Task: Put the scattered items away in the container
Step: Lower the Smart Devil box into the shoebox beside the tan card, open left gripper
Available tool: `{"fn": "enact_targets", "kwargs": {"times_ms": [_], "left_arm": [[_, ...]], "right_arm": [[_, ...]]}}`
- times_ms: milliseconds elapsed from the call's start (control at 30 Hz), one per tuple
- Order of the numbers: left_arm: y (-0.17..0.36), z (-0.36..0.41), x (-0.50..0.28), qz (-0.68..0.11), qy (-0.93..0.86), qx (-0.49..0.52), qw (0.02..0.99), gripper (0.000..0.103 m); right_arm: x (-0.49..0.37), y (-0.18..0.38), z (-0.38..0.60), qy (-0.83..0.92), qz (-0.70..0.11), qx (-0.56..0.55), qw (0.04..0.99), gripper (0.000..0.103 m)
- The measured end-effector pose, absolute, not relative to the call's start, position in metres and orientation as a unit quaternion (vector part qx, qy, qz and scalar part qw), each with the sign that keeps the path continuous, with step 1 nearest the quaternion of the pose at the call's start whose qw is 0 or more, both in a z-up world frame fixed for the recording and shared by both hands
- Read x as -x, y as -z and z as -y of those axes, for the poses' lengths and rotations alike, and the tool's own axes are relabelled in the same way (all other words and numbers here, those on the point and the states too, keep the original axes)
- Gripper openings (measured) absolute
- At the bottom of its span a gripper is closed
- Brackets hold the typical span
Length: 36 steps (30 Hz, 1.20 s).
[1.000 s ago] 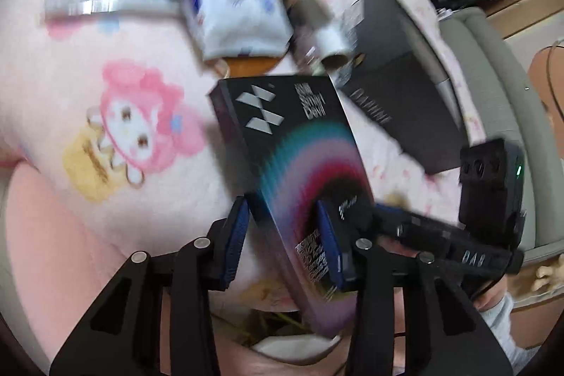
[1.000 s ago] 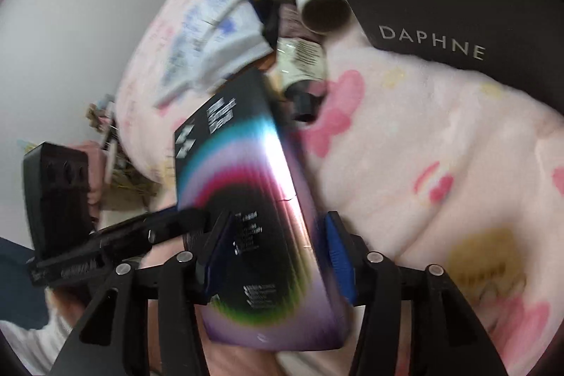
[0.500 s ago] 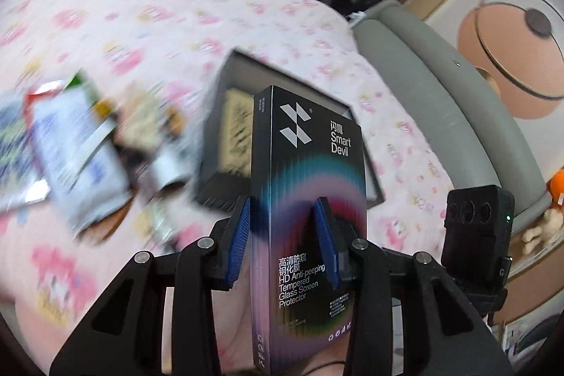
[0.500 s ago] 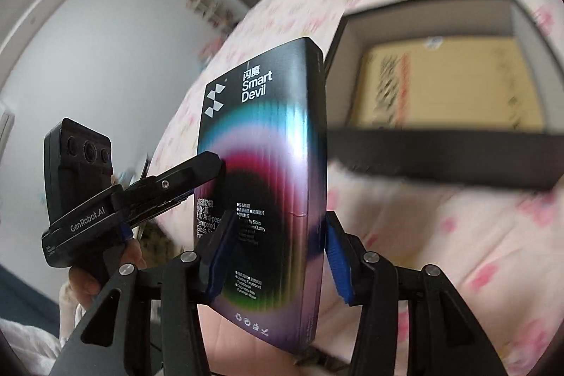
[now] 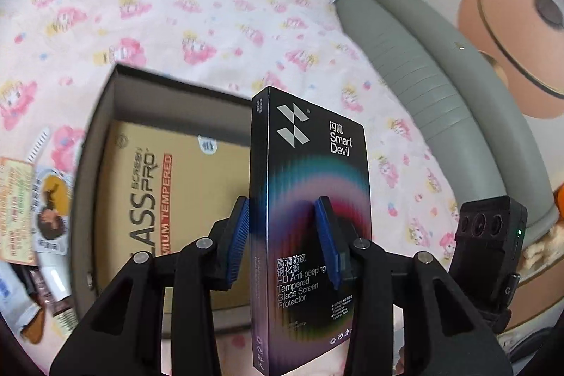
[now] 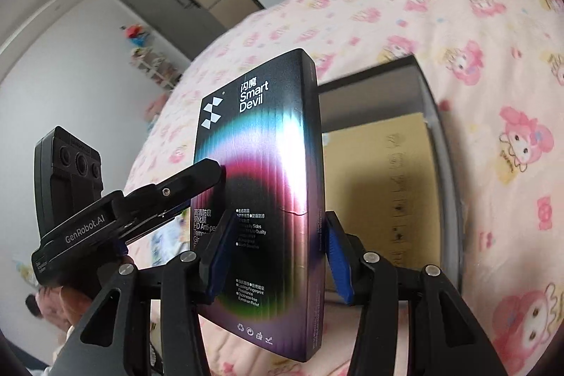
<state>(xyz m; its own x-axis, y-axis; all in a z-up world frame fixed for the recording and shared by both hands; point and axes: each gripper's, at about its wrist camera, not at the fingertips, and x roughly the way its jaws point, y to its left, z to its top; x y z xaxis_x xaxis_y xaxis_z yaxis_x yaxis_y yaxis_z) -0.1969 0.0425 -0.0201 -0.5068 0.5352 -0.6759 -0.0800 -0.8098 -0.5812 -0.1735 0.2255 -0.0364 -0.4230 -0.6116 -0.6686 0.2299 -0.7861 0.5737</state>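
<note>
Where pink cartoon-print blanket [image 5: 211, 9] spreads, dark box [image 5: 105, 115] rests.

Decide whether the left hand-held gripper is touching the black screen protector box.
Touching. In the right wrist view, the left hand-held gripper presses against the screen protector box.

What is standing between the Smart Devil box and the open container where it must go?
Nothing visible. Both tongs, left and right, hold the Smart Devil box upright above the open container, where only a flat brown package lies.
</note>
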Motion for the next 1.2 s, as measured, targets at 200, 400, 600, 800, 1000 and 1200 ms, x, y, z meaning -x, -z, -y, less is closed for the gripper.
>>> {"fn": "enact_targets", "kwargs": {"times_ms": [200, 400, 600, 800, 1000, 1200], "left_arm": [[0.062, -0.049, 0.219, 0.262, -0.807, 0.504, 0.160, 0.041], [0.100, -0.045, 0.224, 0.300, -0.776, 0.534, 0.150, 0.044], [0.112, -0.040, 0.233, 0.311, -0.766, 0.546, 0.138, 0.044], [0.115, -0.046, 0.240, 0.278, -0.765, 0.567, 0.128, 0.044], [0.102, -0.038, 0.233, 0.276, -0.779, 0.553, 0.108, 0.042], [0.097, -0.046, 0.232, 0.193, -0.793, 0.578, 0.020, 0.040]], "right_arm": [[0.191, 0.066, -0.244, 0.801, 0.218, -0.506, 0.233, 0.044], [0.196, 0.088, -0.246, 0.784, 0.233, -0.532, 0.219, 0.045], [0.213, 0.105, -0.240, 0.782, 0.233, -0.536, 0.216, 0.045], [0.220, 0.116, -0.226, 0.784, 0.205, -0.546, 0.213, 0.045], [0.215, 0.099, -0.226, 0.809, 0.176, -0.523, 0.201, 0.045], [0.213, 0.088, -0.227, 0.823, 0.151, -0.516, 0.185, 0.045]]}}
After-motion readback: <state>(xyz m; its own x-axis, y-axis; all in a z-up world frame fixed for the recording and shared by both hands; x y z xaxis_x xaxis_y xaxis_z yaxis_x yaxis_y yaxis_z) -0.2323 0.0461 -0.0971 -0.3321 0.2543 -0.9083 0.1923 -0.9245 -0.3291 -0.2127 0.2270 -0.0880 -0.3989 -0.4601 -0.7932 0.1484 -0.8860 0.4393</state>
